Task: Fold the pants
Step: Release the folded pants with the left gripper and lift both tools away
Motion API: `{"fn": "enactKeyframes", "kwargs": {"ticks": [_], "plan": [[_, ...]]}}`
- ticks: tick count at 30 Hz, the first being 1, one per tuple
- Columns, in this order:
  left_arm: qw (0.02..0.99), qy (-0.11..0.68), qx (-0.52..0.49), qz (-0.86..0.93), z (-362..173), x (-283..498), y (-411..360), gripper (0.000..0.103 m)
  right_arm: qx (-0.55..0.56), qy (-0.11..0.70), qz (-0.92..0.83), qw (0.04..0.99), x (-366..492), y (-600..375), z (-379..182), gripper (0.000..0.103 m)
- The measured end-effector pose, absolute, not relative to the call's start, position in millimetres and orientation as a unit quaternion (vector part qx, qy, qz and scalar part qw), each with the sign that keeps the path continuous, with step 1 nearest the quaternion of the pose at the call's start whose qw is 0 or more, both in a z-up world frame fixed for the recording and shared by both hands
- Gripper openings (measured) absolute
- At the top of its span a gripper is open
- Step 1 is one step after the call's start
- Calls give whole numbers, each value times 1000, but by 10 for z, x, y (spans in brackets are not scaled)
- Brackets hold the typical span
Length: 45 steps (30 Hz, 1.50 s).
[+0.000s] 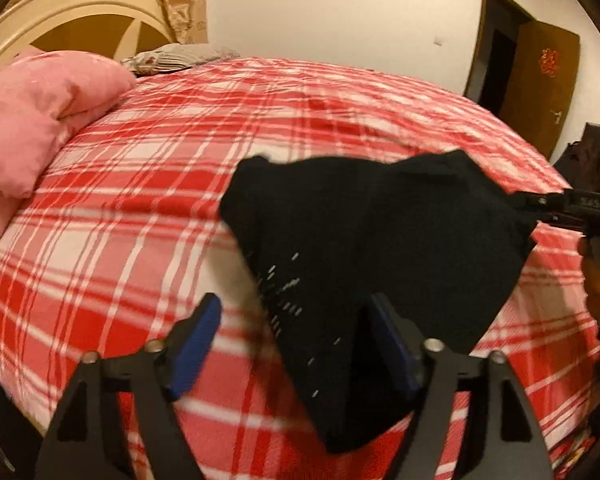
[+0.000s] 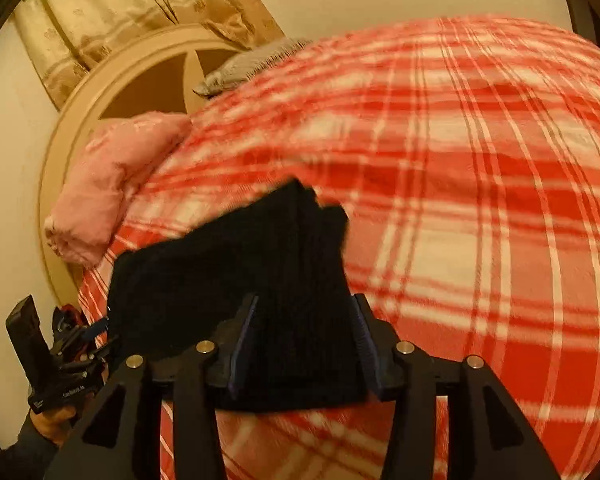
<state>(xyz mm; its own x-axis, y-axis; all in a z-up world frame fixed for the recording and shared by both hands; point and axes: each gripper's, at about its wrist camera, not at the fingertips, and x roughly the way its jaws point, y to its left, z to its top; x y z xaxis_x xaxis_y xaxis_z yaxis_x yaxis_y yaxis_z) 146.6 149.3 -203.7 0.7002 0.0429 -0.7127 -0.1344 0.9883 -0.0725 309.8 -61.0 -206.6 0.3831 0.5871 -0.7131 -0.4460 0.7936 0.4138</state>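
The bed (image 1: 148,184) under me is spread with a red and white plaid cover, and at its head stands a cream arched headboard (image 1: 80,8) with a patterned curtain (image 2: 112,20) behind it. A rumpled pink quilt (image 1: 32,120) lies bunched against the headboard, and a grey patterned pillow (image 1: 176,56) sits just beside it. Far across the room a brown door (image 1: 540,76) stands ajar. The black pants (image 1: 380,220) hang bunched above the plaid cover, stretched between my two tools. My right gripper (image 2: 304,344) has its blue-padded fingers on either side of a thick fold of the pants, which fills the gap between them; seen from my left camera it pinches a corner of the cloth at the far right. My left gripper (image 1: 296,344) has its fingers spread wide apart, and the cloth drapes over its right finger (image 1: 392,344) only, while the left finger (image 1: 198,344) is bare over the cover.
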Motion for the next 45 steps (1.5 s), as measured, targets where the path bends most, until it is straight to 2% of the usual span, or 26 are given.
{"fn": "enactKeyframes", "kwargs": {"ticks": [2, 3, 5, 10, 17, 19, 22, 28, 35, 45], "plan": [[920, 383, -73, 47, -2069, 1455, 1527, 83, 80, 463, 301, 829, 3102, -654, -2152, 52], [920, 381, -77, 50, -2072, 1458, 1537, 85, 92, 467, 295, 828, 3127, -690, -2192, 58], [921, 378, -71, 58, -2079, 1487, 1532, 94, 114, 471, 293, 825, 3176, -734, -2226, 59], [920, 377, -79, 72, -2118, 1525, 1590, 102, 85, 464, 283, 835, 3145, -664, -2218, 60], [921, 376, -67, 81, -1994, 1443, 1505, 101, 57, 455, 262, 849, 3057, -615, -2146, 60], [922, 375, -60, 78, -1967, 1445, 1475, 101, 54, 457, 251, 852, 3070, -621, -2156, 67], [922, 374, -58, 83, -1911, 1419, 1458, 101, 71, 458, 244, 852, 3038, -690, -2093, 67], [935, 342, -58, 74, -1602, 1232, 1379, 101, 34, 418, 230, 878, 2630, -749, -1665, 67], [952, 296, -51, 64, -1245, 973, 1210, 101, -18, 332, 257, 908, 1835, -803, -1024, 68], [968, 240, -48, 59, -921, 769, 1016, 101, -37, 272, 263, 925, 1242, -922, -649, 69]]}}
